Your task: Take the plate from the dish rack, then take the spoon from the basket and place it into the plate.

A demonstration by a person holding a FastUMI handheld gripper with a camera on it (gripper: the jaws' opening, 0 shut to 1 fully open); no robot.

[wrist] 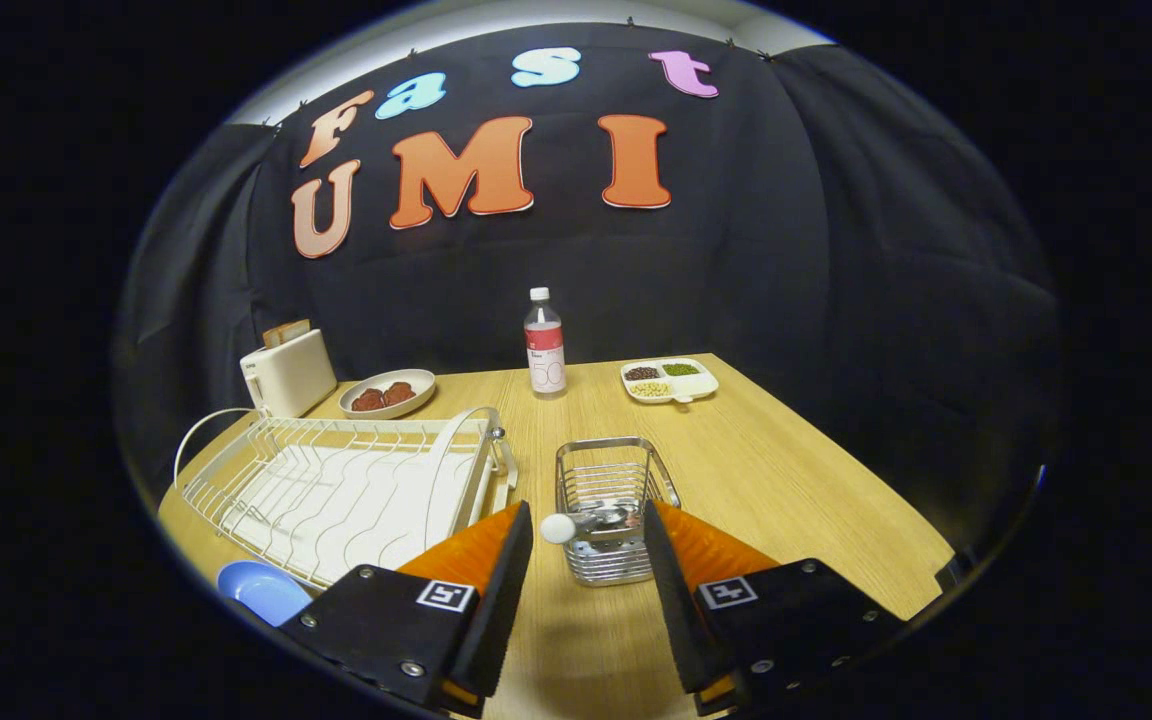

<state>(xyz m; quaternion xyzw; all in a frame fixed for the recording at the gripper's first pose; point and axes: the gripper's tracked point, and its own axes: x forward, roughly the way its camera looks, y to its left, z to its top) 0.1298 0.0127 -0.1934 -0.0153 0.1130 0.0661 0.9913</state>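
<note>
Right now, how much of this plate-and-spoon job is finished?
The dish rack holds no plate, and a blue plate lies on the table beside it, so that step looks done. In hand: the hand-held gripper is open, its fingers flanking the spoon lying across the basket, not gripping it. Left: grasp the spoon and put it into the plate.

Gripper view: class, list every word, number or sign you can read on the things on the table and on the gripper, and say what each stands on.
Bottle: label print too small and blurred to read.
Toaster: small dark mark, too small to read.
Gripper: square patterned markers, no words; its fingers stand open, tips at the basket holding the spoon.
No text reads clearly.
</note>
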